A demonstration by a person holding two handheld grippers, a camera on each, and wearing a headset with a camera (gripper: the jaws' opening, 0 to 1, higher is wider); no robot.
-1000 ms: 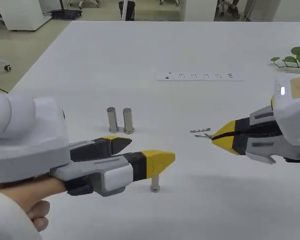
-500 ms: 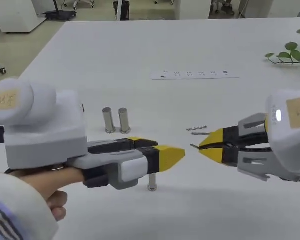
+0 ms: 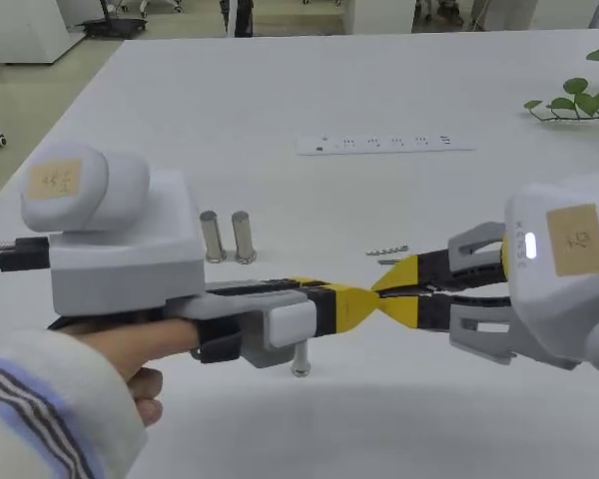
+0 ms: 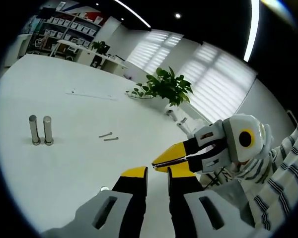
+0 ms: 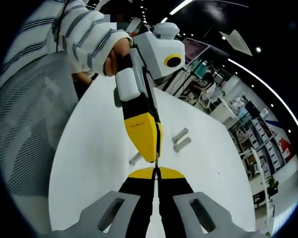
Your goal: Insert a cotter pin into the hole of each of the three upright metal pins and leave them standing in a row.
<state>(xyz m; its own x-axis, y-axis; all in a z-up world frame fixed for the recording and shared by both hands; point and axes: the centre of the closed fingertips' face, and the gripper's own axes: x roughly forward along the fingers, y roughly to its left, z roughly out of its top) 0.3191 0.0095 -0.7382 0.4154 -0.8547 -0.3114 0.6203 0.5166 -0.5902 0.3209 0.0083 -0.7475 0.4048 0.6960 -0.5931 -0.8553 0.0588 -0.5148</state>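
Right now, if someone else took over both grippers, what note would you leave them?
The left gripper is open, tip to tip with the right gripper, which is shut on a thin cotter pin.
Two metal pins stand side by side. A third pin stands apart, below the left gripper. Two spare cotter pins lie on the table.
Done: no pin appears fitted yet.
Left: all three insertions, then line the pins up in a row.
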